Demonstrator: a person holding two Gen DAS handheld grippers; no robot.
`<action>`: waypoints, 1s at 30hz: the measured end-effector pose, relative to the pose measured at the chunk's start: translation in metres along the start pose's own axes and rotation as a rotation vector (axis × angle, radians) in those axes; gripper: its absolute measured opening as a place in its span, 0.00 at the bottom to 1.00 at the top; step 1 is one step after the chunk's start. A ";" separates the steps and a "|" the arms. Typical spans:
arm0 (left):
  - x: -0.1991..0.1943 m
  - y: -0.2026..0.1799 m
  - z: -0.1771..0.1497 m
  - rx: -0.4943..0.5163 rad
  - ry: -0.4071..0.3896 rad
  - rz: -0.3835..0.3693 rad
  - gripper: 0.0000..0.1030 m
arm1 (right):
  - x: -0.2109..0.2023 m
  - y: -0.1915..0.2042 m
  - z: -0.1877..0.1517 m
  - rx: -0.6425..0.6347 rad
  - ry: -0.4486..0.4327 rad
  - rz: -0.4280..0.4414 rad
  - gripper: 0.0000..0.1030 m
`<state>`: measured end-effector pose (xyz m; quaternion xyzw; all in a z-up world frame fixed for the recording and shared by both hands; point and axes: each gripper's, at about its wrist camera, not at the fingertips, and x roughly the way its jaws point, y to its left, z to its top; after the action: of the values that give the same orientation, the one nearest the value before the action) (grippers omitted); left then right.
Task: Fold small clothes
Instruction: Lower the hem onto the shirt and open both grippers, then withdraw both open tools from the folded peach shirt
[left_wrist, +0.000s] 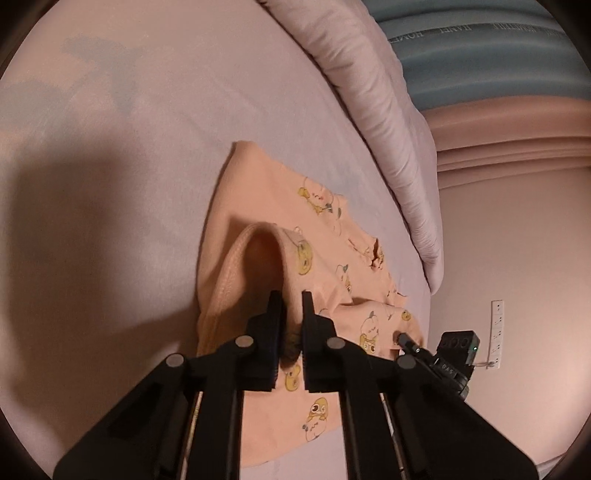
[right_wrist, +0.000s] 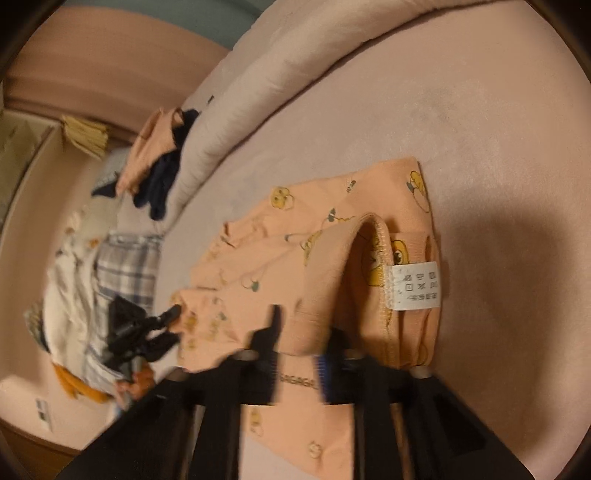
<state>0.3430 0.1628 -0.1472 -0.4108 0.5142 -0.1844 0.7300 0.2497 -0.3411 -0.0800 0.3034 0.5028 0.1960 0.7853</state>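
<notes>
Partly hidden: the near end of the peach garment (left_wrist: 332, 251) sits behind the left tongs (left_wrist: 291, 299), so the pinch point cannot be seen directly. The right wrist view is motion-blurred; the right tongs (right_wrist: 301, 321) and the fabric fold there are smeared. A white care label (right_wrist: 415, 284) shows on the garment's turned-up hem, print unreadable. Text on the blue headboard (left_wrist: 480, 55) is mirrored and hard to read.

Edges and room: the garment lies on the pink bed (left_wrist: 129, 166). Beyond the garment a rolled quilt (left_wrist: 388, 129) runs along the bed's edge. To the garment's far side from the quilt, open sheet with a broad shadow. Left of the garment in the right wrist view, a pile of other clothes (right_wrist: 110, 277) near the bed's rim.

Garment versus tongs: both tongs are nearly closed, each pinching a raised fold of the garment's hem. The rest of the garment spreads flat beyond the tongs. The right tongs' tip appears at the garment's right corner in the left view.
</notes>
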 end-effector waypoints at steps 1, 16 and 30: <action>-0.001 -0.001 0.002 -0.006 -0.012 -0.016 0.04 | 0.000 0.001 0.001 -0.008 -0.009 0.004 0.06; 0.008 0.043 0.064 -0.440 -0.246 -0.038 0.31 | 0.026 -0.041 0.071 0.342 -0.182 0.063 0.32; -0.017 -0.011 -0.009 0.077 -0.115 0.047 0.37 | -0.013 0.028 0.006 -0.139 -0.161 -0.054 0.48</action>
<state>0.3295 0.1644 -0.1295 -0.3801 0.4733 -0.1631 0.7778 0.2495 -0.3297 -0.0511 0.2494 0.4313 0.1839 0.8473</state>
